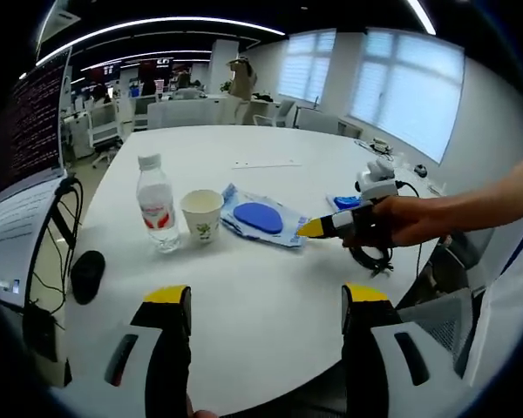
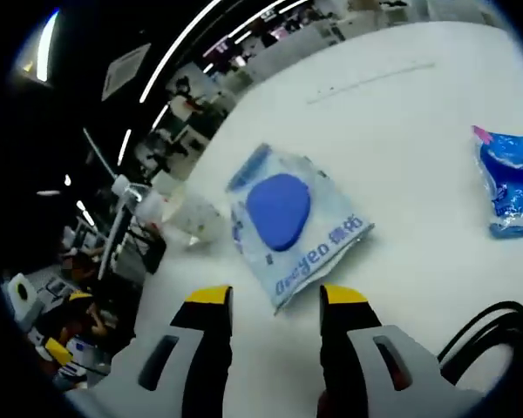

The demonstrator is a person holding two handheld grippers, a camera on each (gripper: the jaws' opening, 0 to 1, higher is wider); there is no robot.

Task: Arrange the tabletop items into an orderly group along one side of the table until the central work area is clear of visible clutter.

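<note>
Tidying: my right claw (image 2: 266, 300), released, neared the wipes packet (image 2: 292, 222) at frame centre.
Left claw (image 1: 266, 300): released.
Remaining: bottle (image 1: 158, 205), cup (image 1: 202, 215), packet ungrouped.

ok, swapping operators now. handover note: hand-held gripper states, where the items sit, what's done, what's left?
Left hand-held gripper: open, empty, hovering over the near table edge.
Right hand-held gripper: open, empty, jaws pointed at the near edge of the wipes pack, not yet gripping it.
Items: water bottle, paper cup and wipes pack sit in a loose row mid-table. A second blue packet lies apart to the right. Black mouse sits by the laptop; black cable near the right hand-held gripper.
Done: nothing clearly grouped at a side yet.
Left: move all of it to one side; the wipes pack looks like the next pick.
</note>
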